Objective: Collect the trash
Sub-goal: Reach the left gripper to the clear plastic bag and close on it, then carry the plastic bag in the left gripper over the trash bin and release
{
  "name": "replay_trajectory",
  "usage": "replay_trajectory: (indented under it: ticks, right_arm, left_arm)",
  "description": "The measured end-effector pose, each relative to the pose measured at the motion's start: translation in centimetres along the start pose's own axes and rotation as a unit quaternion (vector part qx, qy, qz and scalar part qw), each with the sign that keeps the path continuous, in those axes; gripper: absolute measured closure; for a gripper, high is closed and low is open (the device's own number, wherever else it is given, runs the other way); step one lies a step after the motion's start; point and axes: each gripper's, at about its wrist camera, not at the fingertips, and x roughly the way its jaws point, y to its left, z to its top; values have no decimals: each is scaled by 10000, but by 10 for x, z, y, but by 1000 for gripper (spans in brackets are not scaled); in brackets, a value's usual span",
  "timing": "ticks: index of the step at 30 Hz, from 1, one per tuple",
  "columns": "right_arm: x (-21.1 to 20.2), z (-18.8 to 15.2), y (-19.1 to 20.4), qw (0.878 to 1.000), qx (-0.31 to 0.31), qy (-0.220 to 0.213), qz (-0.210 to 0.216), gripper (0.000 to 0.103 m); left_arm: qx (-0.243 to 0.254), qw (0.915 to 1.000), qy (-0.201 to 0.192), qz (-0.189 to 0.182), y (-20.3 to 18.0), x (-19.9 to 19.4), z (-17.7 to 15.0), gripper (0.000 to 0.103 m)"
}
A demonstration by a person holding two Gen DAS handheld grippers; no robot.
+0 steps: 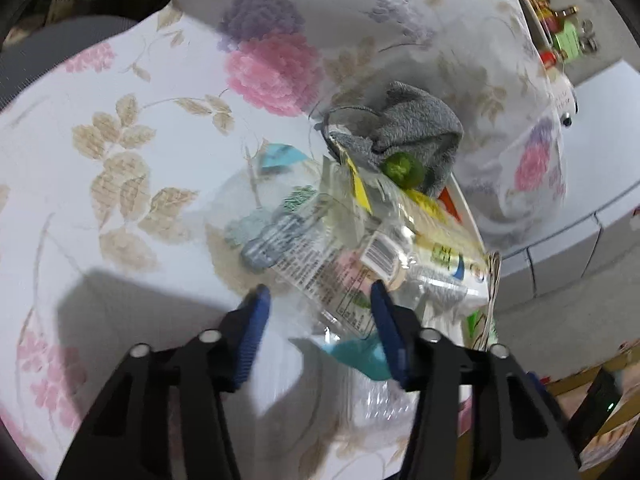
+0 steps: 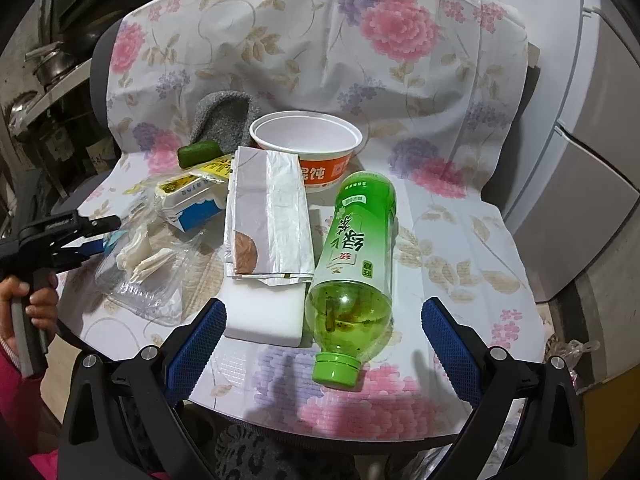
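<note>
The right gripper point(image 2: 322, 332) hangs over the near edge of a flowered tablecloth point(image 2: 460, 208), its blue-padded jaws spread wide with nothing gripped. Between them and just ahead lies a green tea bottle point(image 2: 356, 256) on its side, cap point(image 2: 335, 370) toward the claw. Beside the bottle, ahead of the claw's left finger, a white foam block point(image 2: 264, 316) carries a flat paper bag point(image 2: 268, 216). Farther ahead stands an empty orange-and-white bowl point(image 2: 308, 140), with a grey sock point(image 2: 226, 120) behind it to the left. Far to the claw's left, the left gripper point(image 2: 106, 236), held in a hand point(image 2: 34, 300), reaches a clear plastic container point(image 2: 148, 276) holding white scraps; whether it grips cannot be told.
</note>
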Motion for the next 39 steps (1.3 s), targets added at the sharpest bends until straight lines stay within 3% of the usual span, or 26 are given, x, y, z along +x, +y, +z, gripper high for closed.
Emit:
replay_trajectory:
  ticks: [1,3,6,10,15,20,22,29,32,36,38,39]
  right_arm:
    - [0,0,1,10000,-25,0,-18,6]
    - [-2,1,3,10000,-60,-17,-34,6]
    - [-6,1,5,9999,-70,-63,-63,6]
    - [-11,2,6,9999,-54,-126,-44,6]
    - [-12,2,14,9995,-128,-282,62,8]
    - [-4,12,24,9987,-232,-450,83,14]
    - [5,20,27,9987,-286,-430,16,40]
    - [62,45,42,9973,-608,-36,-401,41]
    - [87,52,47,9948,-721,172,-701,55]
    - [119,59,49,9904,-746,507,-1050,60]
    - [126,62,46,9898,-673,585,-1109,75]
    - [127,64,44,9905,-610,590,-1080,95]
  left_arm:
    - [-33,10000,-5,-48,0,0,1,63]
    - [-36,9999,-83,-108,-2,-1,6,89]
    - [248,9985,-490,-4,-14,-19,8,99]
    - [716,9926,-919,331,-33,-54,4,103]
    - [1024,9839,-1102,969,-44,-90,-13,103]
    - [1185,9792,-1249,1074,-45,-111,-21,103]
    - [1239,9784,-1255,1083,-47,-113,-22,103]
    - [1243,9798,-1167,1044,-42,-101,-19,103]
    - [1201,9811,-1107,1036,-39,-93,-17,103]
    - [1218,9814,-1060,1039,-38,-86,-16,103]
    - [1235,9812,-1048,1044,-38,-85,-15,103]
    - [1244,9811,-1048,1049,-39,-85,-15,103]
